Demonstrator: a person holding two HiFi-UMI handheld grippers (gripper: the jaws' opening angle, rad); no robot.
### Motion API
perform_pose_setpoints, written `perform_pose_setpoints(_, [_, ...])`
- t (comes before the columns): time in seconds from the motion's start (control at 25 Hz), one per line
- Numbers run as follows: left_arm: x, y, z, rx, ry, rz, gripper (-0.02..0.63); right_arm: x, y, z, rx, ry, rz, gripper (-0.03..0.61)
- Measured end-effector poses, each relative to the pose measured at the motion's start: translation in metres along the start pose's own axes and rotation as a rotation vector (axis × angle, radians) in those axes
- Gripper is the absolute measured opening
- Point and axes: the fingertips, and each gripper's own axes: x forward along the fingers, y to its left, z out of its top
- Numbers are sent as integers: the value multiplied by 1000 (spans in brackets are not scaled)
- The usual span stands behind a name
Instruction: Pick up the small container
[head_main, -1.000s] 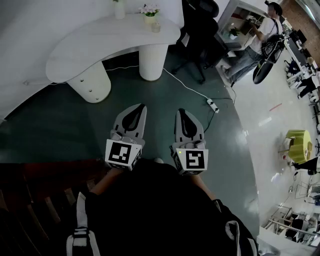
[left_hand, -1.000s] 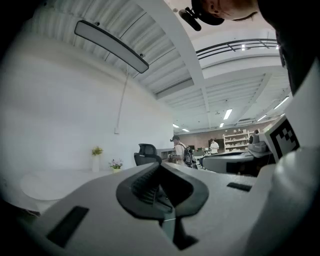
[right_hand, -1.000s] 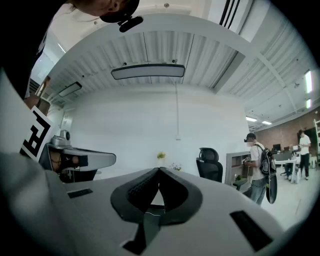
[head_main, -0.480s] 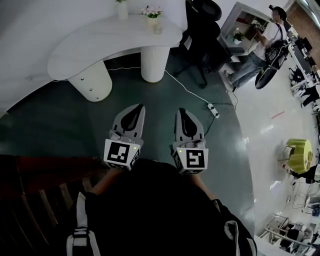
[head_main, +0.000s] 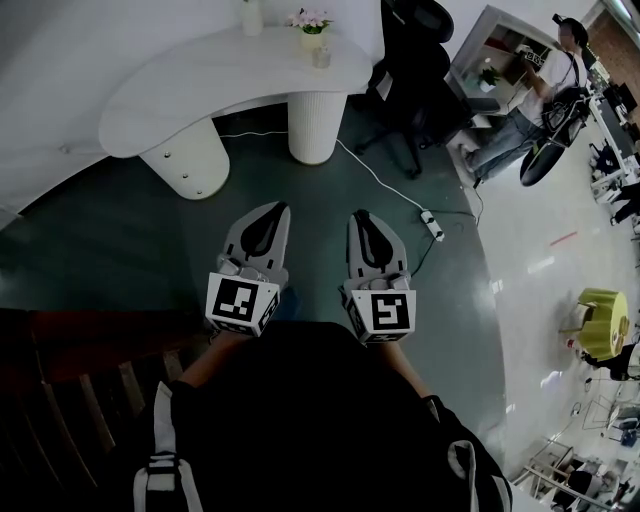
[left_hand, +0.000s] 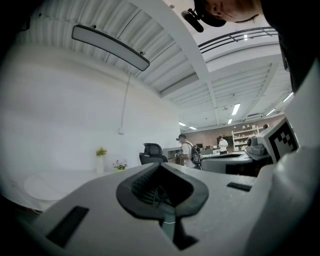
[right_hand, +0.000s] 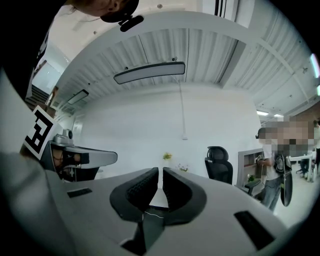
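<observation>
- Jaws of the left hand-held gripper (head_main: 270, 212) are pressed together with nothing between them.
- Jaws of the right hand-held gripper (head_main: 361, 218) are closed to a hairline gap, also empty.
- Both hang side by side over the dark green floor (head_main: 120, 250).
- The small container (head_main: 321, 57) stands on the white curved worktop (head_main: 200, 85), just beside a flower pot (head_main: 311, 25) and well apart from both grippers.
- A black office chair (head_main: 415, 60) sits to the worktop's right, with a person (head_main: 540, 90) farther off.

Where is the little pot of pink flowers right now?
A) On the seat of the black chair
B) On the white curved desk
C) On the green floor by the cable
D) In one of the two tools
B: the flower pot stands on top of the white curved desk, near its right end.
</observation>
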Motion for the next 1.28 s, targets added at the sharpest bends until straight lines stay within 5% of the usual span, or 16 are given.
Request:
perform_pose_setpoints(0.56, [106, 83, -15, 5, 3, -37, 9, 129, -43, -31, -21, 55, -36, 176])
perform_pose_setpoints(1.28, [248, 205, -42, -35, 84, -150, 9, 312, -87, -72, -13, 113, -146, 184])
